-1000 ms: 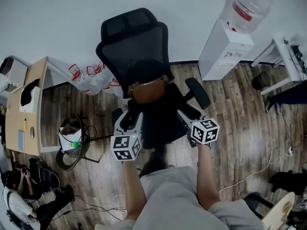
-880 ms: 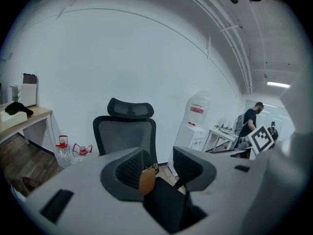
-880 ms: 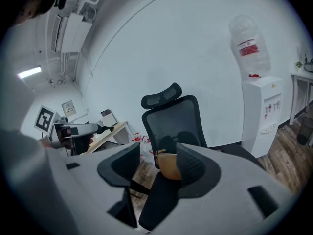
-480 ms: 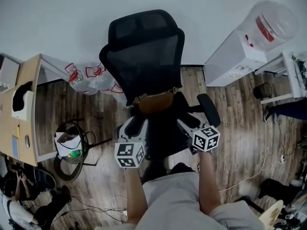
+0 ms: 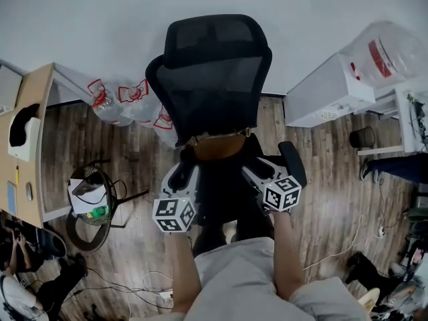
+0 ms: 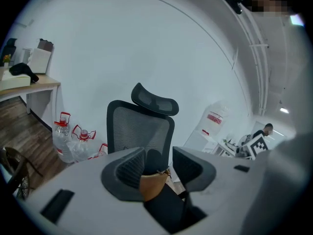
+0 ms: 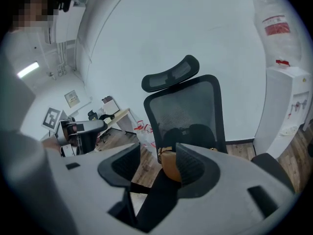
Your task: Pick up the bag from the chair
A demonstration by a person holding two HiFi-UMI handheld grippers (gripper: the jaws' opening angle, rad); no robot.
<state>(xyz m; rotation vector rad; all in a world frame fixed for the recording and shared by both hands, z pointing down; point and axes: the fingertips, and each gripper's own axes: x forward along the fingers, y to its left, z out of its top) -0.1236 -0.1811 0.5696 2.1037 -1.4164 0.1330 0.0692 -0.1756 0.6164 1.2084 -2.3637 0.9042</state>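
A brown leather bag (image 5: 215,146) lies on the seat of a black mesh office chair (image 5: 214,79), up against the backrest. My left gripper (image 5: 184,168) hovers over the seat's front left, short of the bag, jaws open and empty. My right gripper (image 5: 258,168) hovers over the front right, also open and empty. In the left gripper view the bag (image 6: 151,185) shows beyond the gap of the left gripper (image 6: 156,163). In the right gripper view the bag (image 7: 169,166) sits past the right gripper (image 7: 157,163), partly behind its right jaw.
A white water dispenser (image 5: 331,95) with a bottle stands right of the chair. Clear water jugs (image 5: 127,105) sit on the wooden floor at the left, near a desk (image 5: 30,146) and a wire bin (image 5: 90,202). The chair's right armrest (image 5: 293,162) sticks out beside my right gripper.
Both grippers have moved forward and down toward the chair seat and now reach closer to the bag. The bag has stayed on the seat. The jaws look unchanged.
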